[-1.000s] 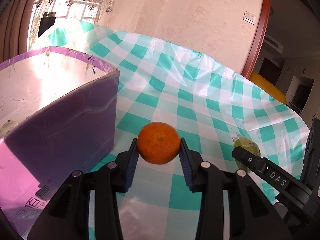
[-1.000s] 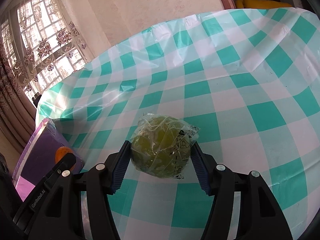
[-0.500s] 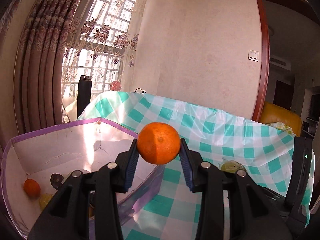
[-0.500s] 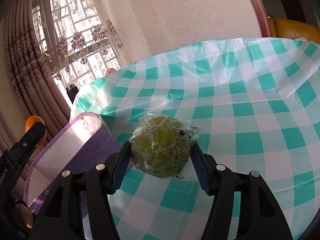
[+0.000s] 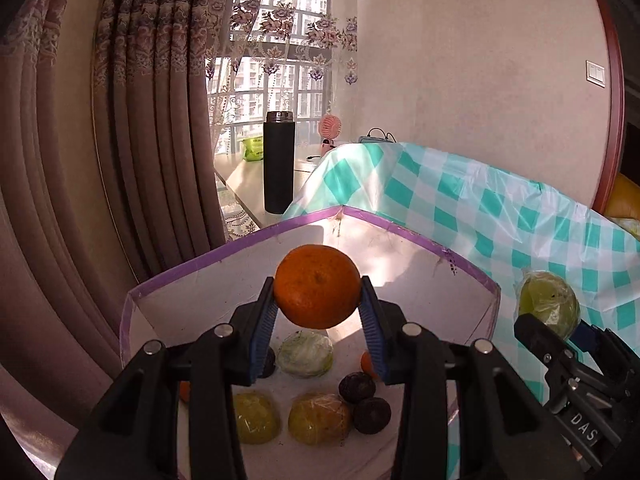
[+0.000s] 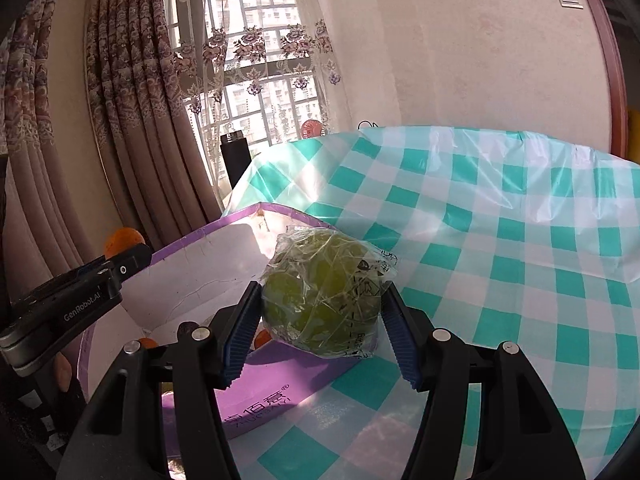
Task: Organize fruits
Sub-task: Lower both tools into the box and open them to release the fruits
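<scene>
— Gripping an orange (image 5: 318,286) in the left claw (image 5: 317,285), pads (image 5: 266,316) pressed hard on both sides. Hung it clear of any surface, above the open box (image 5: 192,270), roughly over the middle.

— And the right claw (image 6: 321,292)?

— Clenched too, on a green fruit (image 6: 320,300) in crinkly plastic wrap. Held that one off the checked tablecloth (image 6: 520,280), close to the box's near purple wall, not yet over the opening as far as could be judged.

— Anything underneath?

— Counted several pieces already on the box floor: a pale wrapped one (image 5: 306,354), two yellow wrapped ones (image 5: 320,418), two dark round ones (image 5: 357,387), plus bits of small orange ones at the sides.

— Worried about anything?

— Feared a drop from that height: likely to bounce off the pieces below, bruise them, or roll into a corner. Feared the wrap as well: slippery film, apt to slide between the pads and send the green fruit outside the box, onto the cloth and maybe off the table edge. Also judged the two claws near each other, so risked a knock by going for the opening with both at once. Thought it best to lower one at a time and let go only near the floor.
</scene>
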`<state>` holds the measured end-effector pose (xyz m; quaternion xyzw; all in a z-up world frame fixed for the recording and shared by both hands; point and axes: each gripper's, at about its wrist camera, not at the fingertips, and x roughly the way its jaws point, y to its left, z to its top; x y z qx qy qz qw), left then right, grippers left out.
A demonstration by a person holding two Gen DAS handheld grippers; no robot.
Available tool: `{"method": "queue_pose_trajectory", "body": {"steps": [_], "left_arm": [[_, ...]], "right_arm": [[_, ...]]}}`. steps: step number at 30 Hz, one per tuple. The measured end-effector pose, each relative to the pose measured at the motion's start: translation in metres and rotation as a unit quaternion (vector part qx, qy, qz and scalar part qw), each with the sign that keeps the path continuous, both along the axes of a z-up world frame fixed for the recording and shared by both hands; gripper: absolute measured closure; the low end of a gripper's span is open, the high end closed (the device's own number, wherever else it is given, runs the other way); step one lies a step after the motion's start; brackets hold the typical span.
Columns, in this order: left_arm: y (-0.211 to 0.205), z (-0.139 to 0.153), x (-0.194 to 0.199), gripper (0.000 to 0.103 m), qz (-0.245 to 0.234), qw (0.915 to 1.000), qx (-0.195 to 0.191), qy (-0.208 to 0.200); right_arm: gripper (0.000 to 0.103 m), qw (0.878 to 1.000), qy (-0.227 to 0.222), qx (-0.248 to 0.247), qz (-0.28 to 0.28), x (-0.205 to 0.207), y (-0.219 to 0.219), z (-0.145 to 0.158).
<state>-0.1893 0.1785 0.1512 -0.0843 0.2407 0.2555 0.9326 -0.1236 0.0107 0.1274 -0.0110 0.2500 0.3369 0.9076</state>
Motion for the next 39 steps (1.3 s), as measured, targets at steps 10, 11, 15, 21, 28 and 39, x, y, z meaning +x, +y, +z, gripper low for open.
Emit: {"method": "queue_pose_trajectory", "body": {"steps": [10,11,15,21,28,39], "left_arm": [[0.057,-0.030,-0.008,0.062,0.000,0.9949,-0.032,0.096],[0.062,-0.034,-0.009,0.062,0.000,0.9942,-0.036,0.102],[0.073,-0.046,-0.009,0.062,0.000,0.9911,-0.052,0.123],[0.075,-0.057,-0.005,0.061,-0.002,0.9881,-0.061,0.141],[0.074,-0.061,-0.001,0.057,0.001,0.9872,-0.064,0.146],[0.066,-0.046,-0.007,0.002,0.013,0.9920,-0.034,0.121]], "right_arm": [[0.044,0.994,-0.010,-0.090,0.058,-0.009,0.081,-0.007],[0.044,0.993,-0.010,-0.101,0.061,-0.009,0.088,-0.008],[0.044,0.986,-0.001,-0.154,0.069,-0.004,0.112,-0.018],[0.044,0.968,0.019,-0.234,0.085,0.004,0.138,-0.039],[0.044,0.955,0.043,-0.278,0.095,0.007,0.150,-0.058],[0.017,0.955,0.035,-0.285,0.072,0.004,0.143,-0.044]]}}
